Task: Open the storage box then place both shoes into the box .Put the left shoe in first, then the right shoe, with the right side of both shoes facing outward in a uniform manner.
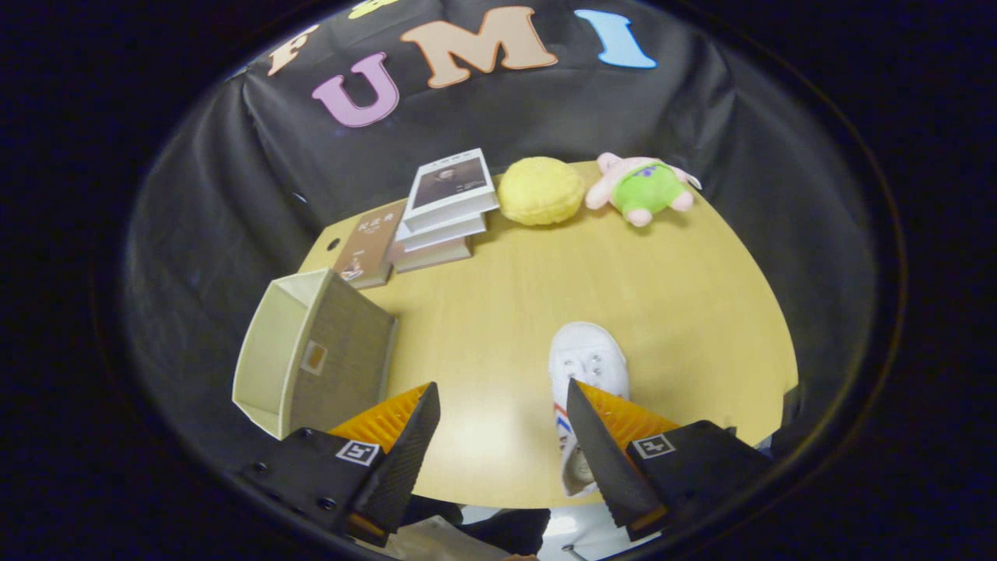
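Hovering above the wooden table (662, 312), the gripper (502, 397) has its two fingers spread wide apart, with nothing clamped between them; bare tabletop shows in the gap. The right finger's tip overlaps a white shoe (586, 366) that lies on the table at lower centre-right of the frame, toe pointing away, with red and blue stripes on its side; whether the finger actually touches the shoe or merely hangs above it cannot be told. To the left of the left finger, at the lower left of the frame, stands the storage box (311, 358), a beige fabric box with its top open, a pale interior and a small label patch on the side turned toward the table's middle. Beyond the box, toward the upper centre-left, a brown book (372, 245) lies flat beside a stack of books (444, 210). Just right of the stack, at the table's far edge, sits a yellow plush toy (540, 191), and farther right a pink and green plush toy (642, 188) lies near it.
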Available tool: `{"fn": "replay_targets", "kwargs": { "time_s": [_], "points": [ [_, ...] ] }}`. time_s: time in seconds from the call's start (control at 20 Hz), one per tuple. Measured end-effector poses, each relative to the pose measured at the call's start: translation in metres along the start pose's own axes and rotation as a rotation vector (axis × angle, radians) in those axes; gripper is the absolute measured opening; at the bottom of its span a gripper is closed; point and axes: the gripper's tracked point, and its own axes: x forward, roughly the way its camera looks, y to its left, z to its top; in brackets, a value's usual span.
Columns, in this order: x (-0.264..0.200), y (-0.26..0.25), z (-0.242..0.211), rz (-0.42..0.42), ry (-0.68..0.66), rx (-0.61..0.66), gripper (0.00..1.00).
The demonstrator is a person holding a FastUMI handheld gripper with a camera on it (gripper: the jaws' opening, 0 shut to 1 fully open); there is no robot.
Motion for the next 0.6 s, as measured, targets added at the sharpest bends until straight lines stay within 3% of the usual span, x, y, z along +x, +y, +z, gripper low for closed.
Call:
{"fn": "replay_targets", "kwargs": {
  "time_s": [0.3, 0.6],
  "points": [
    [0.008, -0.071, -0.021, -0.078, 0.058, 0.0, 1.0],
    [0.033, -0.1, -0.051, -0.085, 0.156, -0.038, 1.0]
  ]
}}
